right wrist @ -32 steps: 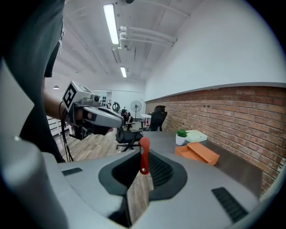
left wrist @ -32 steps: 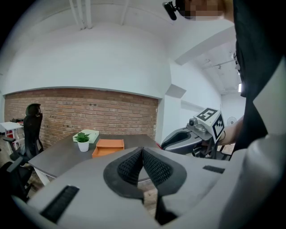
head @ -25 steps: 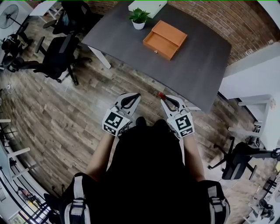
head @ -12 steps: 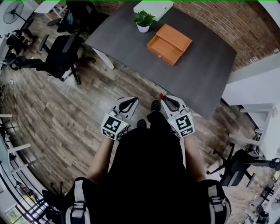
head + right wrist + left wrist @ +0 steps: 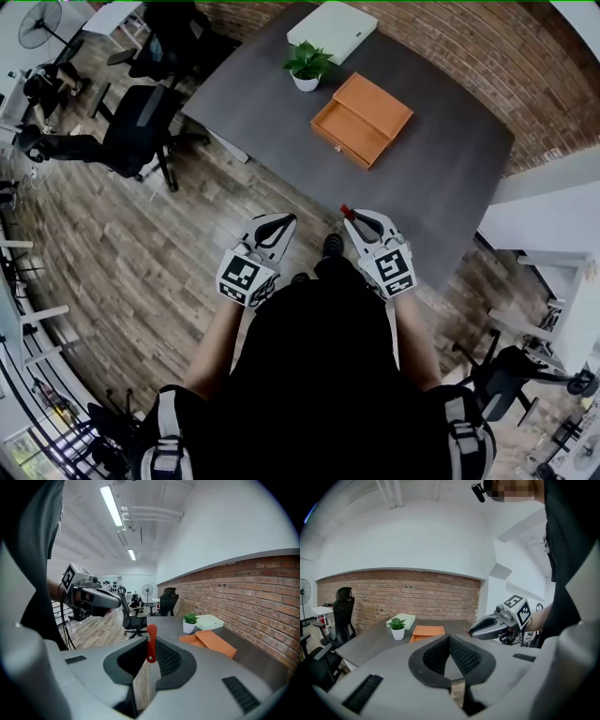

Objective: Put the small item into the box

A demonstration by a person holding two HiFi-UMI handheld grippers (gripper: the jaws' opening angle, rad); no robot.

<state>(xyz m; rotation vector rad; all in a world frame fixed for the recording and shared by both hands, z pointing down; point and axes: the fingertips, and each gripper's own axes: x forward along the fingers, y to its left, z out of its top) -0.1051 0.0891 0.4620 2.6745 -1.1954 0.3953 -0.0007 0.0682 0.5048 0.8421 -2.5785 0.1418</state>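
While the right claw (image 5: 349,214) pinches the red item (image 5: 151,645) upright between its jaws, well short of the box (image 5: 362,119) on the tabletop (image 5: 441,178), the left claw (image 5: 286,221) is clenched on nothing, equally short of it. Best to carry the item over the box's open part, lower it inside, then release.

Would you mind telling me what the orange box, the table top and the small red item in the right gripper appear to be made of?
The orange box looks like painted wood or board: flat matt colour, square edges. The table top seems dark grey laminate: uniform, low sheen. The red item is probably smooth plastic: thin, flat, slightly glossy strip.
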